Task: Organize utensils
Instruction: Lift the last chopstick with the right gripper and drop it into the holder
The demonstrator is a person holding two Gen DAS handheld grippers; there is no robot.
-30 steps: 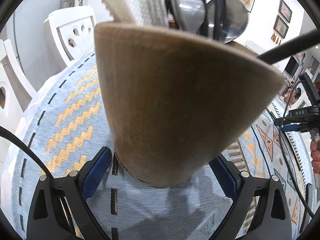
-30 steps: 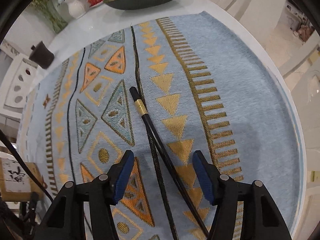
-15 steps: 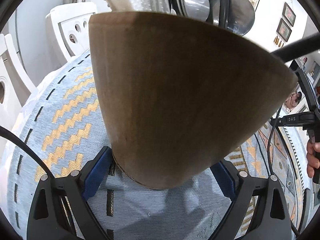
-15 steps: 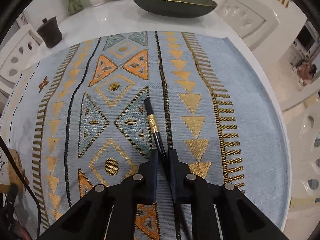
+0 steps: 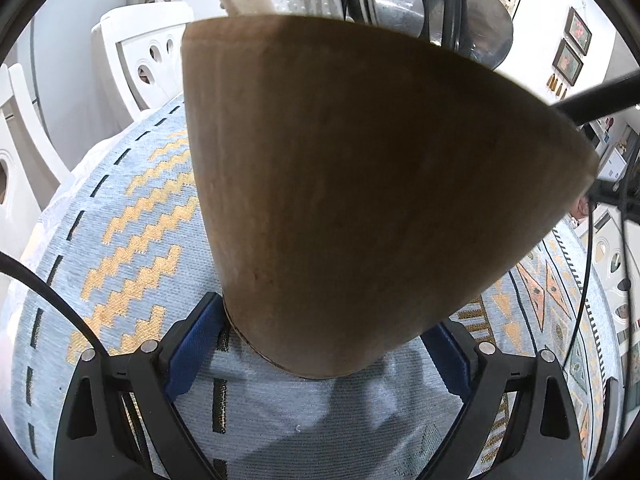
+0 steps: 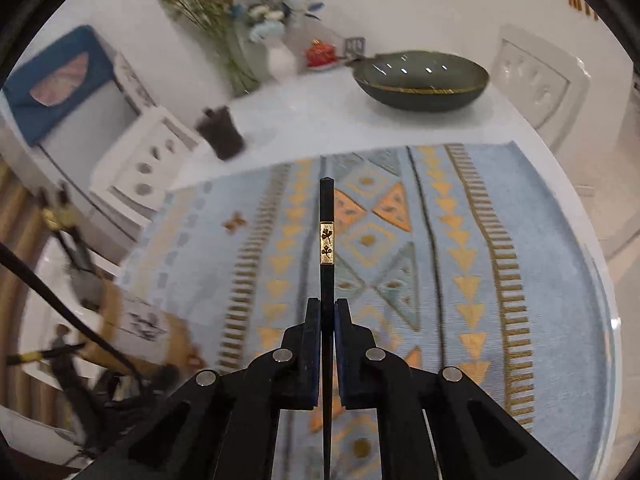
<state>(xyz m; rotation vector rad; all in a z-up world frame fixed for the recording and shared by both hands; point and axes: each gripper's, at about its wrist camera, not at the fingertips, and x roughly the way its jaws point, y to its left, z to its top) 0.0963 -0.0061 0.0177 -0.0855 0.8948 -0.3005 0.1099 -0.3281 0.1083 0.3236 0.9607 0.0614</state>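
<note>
left wrist cam sits low behind the left tongs (image 5: 320, 344), angled down, very near a wooden holder (image 5: 360, 200) that fills most of the view; white chairs (image 5: 140, 64) far left. right wrist cam looks down along the right tongs (image 6: 327, 312) from higher up, across the desk (image 6: 312, 120) to a far dark bowl (image 6: 420, 84). both views share the blue patterned cloth (image 5: 120, 240) (image 6: 500, 220).

patterned blue cloth (image 6: 520, 208), dark bowl (image 6: 420, 88), flowers (image 6: 224, 4), white chair (image 5: 140, 56)

My right gripper (image 6: 327, 308) clamps 1 black chopstick (image 6: 326, 248), pointing far over the patterned blue cloth (image 6: 520, 240).
</note>
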